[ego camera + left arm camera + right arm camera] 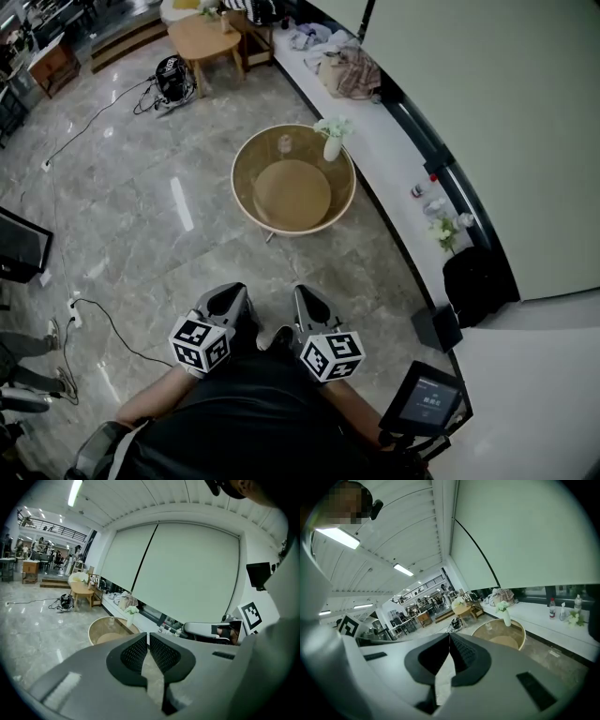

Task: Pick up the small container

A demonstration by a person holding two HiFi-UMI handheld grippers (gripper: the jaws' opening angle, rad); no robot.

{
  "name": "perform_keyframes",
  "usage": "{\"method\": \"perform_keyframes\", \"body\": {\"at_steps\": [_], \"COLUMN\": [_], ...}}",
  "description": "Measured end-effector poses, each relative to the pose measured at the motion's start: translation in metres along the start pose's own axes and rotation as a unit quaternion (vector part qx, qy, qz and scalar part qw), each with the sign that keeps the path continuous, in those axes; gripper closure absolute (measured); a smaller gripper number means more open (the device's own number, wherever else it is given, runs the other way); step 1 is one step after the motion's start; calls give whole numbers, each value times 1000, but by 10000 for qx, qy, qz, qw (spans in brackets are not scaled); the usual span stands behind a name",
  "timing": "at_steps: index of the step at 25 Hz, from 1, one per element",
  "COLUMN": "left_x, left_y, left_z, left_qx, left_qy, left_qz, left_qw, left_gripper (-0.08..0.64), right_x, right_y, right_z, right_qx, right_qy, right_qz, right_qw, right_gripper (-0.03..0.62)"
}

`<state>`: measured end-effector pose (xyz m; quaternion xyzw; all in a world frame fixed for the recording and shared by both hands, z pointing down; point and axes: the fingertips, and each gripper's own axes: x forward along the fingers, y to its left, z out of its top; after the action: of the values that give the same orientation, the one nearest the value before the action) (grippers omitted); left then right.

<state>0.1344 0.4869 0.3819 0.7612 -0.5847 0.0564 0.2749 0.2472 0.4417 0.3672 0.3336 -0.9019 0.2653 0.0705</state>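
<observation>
Facing round table (pixel 235 183); left gripper (pixel 148 635) clenched, empty; right gripper (pixel 449 638) clenched, empty

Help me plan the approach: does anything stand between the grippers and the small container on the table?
Nothing visible: only floor lies between the left gripper, right gripper and round table; the vase stands beside the small container.

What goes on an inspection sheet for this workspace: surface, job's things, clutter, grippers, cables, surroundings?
Surface: round glass-topped table with wooden rim, on grey marble floor.
Job's things: small clear container on the table's far side, untouched.
Clutter: white vase of pale flowers beside it.
Grippers: left gripper and right gripper, fingers shut, empty, short of the table.
Cables: black cable loose on the floor.
Surroundings: white window ledge with bags, bottles.
</observation>
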Motion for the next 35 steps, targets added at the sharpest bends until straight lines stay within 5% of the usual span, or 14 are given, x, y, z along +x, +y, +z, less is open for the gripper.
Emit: {"method": "perform_keyframes", "body": {"at_steps": [6, 17, 26, 35], "left_x": [33, 84, 95, 106], "left_y": [26, 126, 196, 217], "left_z": [12, 100, 118, 128], "left_qx": [-23, 52, -379, -510], "left_qy": [121, -56, -88, -112], "left_qz": [-143, -584, -547, -617], "left_qw": [9998, 9983, 9977, 9967], "left_gripper": [543, 543, 543, 543], "right_x": [42, 157, 207, 228], "right_y": [-11, -11, 0, 1], "right_z": [7, 63, 70, 75], "right_qx": [18, 33, -1, 34], "right_qy": [175, 10, 156, 190], "right_qz": [-75, -608, -829, -926], "right_qw": [9998, 9981, 9964, 9955], "right_gripper": [586, 586, 586, 586]}}
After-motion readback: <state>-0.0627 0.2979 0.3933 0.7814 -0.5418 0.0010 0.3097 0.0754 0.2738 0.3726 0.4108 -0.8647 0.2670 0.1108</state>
